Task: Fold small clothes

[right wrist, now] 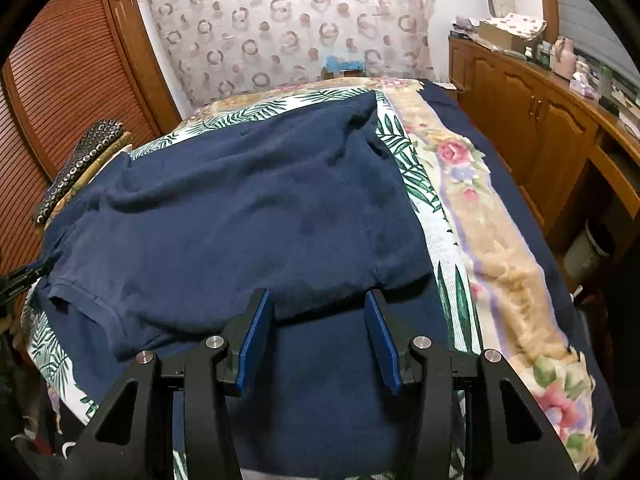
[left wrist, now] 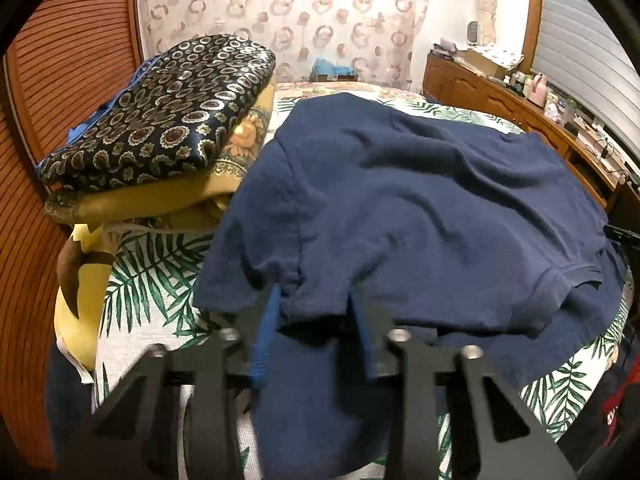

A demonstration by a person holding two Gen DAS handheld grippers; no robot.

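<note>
left claw [left wrist: 314,300] has its blue pads pinching a fold of the navy shirt [left wrist: 420,200], fingertips buried in cloth. right claw [right wrist: 318,300] stands apart, shirt edge between its pads; whether they touch it is unclear. the shirt lies doubled on the leaf-print bed cover [right wrist: 416,184], beside folded patterned cloths [left wrist: 160,120].
</note>
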